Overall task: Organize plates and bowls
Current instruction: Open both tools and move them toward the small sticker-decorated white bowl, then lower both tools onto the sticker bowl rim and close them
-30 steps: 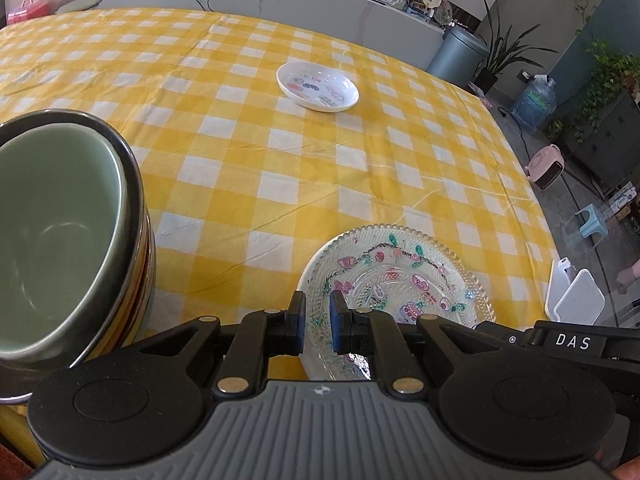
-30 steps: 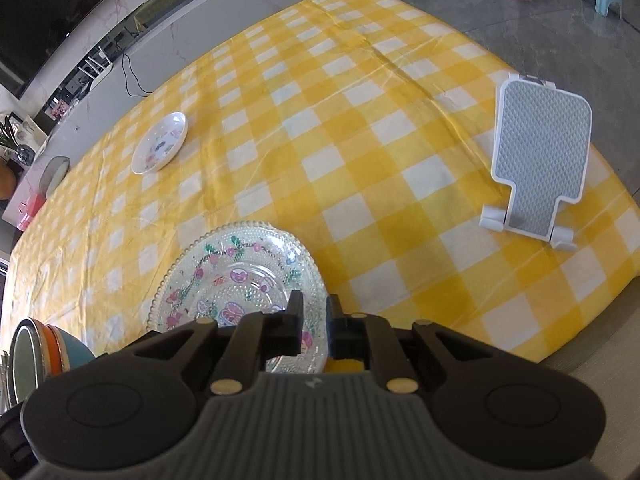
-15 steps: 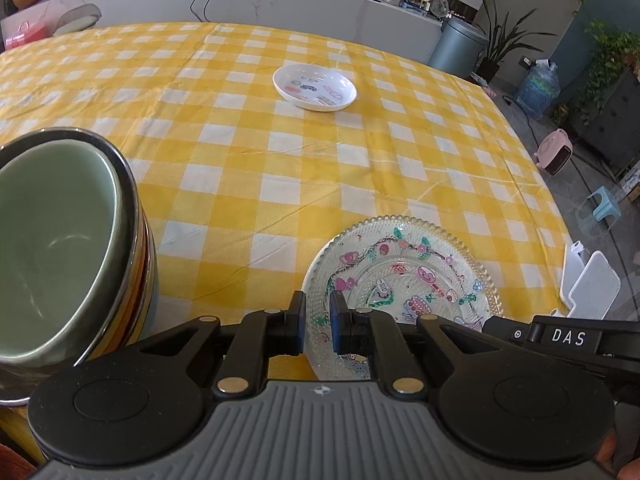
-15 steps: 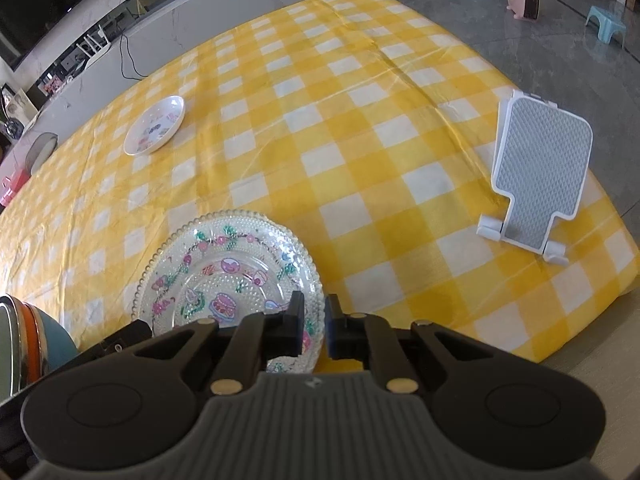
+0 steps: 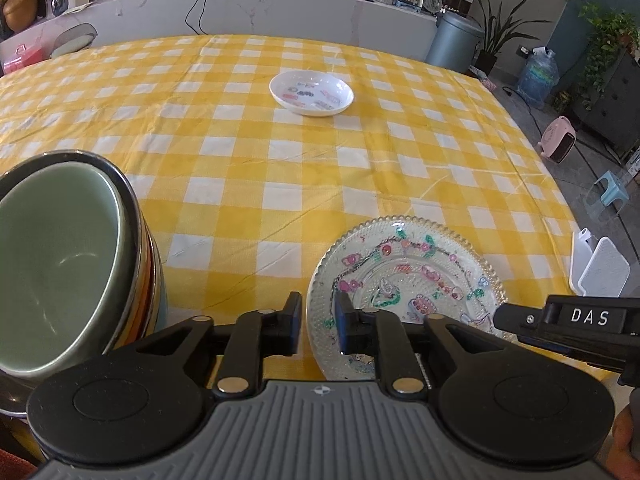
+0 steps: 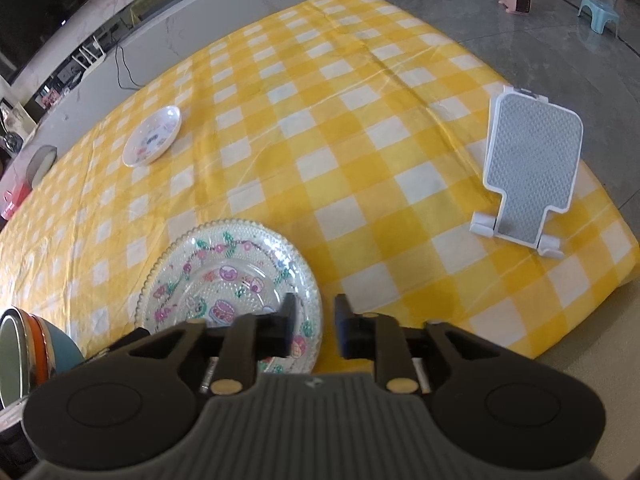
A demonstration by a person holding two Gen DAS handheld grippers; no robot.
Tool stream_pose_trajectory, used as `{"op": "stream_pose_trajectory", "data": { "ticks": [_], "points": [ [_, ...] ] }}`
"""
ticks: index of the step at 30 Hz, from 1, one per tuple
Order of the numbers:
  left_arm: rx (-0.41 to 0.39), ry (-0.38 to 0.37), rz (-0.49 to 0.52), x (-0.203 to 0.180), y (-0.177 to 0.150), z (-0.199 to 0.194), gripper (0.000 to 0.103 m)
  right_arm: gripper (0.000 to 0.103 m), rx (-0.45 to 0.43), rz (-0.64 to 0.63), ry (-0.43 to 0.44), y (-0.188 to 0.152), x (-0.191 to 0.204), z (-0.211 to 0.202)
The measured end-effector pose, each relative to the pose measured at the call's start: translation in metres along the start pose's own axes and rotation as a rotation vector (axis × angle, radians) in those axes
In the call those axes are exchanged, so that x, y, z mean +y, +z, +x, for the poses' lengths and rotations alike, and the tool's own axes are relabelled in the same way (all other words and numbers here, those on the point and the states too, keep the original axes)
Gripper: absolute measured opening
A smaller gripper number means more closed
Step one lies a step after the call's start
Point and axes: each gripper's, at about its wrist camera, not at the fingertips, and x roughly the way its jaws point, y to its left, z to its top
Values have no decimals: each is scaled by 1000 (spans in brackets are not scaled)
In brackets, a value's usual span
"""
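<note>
A clear glass plate (image 5: 404,272) with a coloured pattern lies flat on the yellow checked tablecloth (image 5: 240,160) near the front edge. My left gripper (image 5: 318,326) straddles its left rim, its jaws opening and the pads clear of the glass. On the opposite side my right gripper (image 6: 312,328) straddles the plate's (image 6: 228,276) right rim, jaws also opening and not pressing. A stack of bowls (image 5: 60,256), pale green on top, stands close to the left of the left gripper. A small white dish (image 5: 311,93) sits far back at the table's middle.
A white and grey phone stand (image 6: 528,176) stands near the table's right edge. The right gripper's black side bar (image 5: 580,318) reaches over the plate's near right rim. The bowl stack (image 6: 28,352) crowds the left side. Beyond the table lie a counter and floor clutter.
Both grippers' jaws, nearly shut about the plate's rim before, have spread apart. The plate rests on the cloth. Neither hand has shifted noticeably.
</note>
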Motion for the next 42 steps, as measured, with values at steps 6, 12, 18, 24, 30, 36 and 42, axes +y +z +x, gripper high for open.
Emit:
{"op": "stream_pose_trajectory", "data": {
  "ticks": [6, 12, 18, 24, 30, 36, 42],
  "points": [
    [-32, -3, 8, -2, 7, -7, 36, 37, -71, 55, 15, 2, -7, -10],
    [-28, -33, 21, -8, 24, -10, 38, 40, -149, 113, 76, 7, -13, -17],
    [11, -80, 38, -12, 52, -12, 38, 40, -144, 113, 61, 19, -9, -8],
    [-5, -55, 111, -13, 88, -14, 39, 42, -136, 90, 94, 37, 7, 2],
    [2, -23, 173, -2, 124, -7, 42, 47, -150, 46, 121, 61, 38, 13],
    [49, -38, 183, 17, 156, 12, 43, 48, -141, 17, 144, 85, 67, 32],
    [43, -69, 187, 33, 178, 34, 48, 48, -134, 38, 178, 108, 81, 60]
  ]
}}
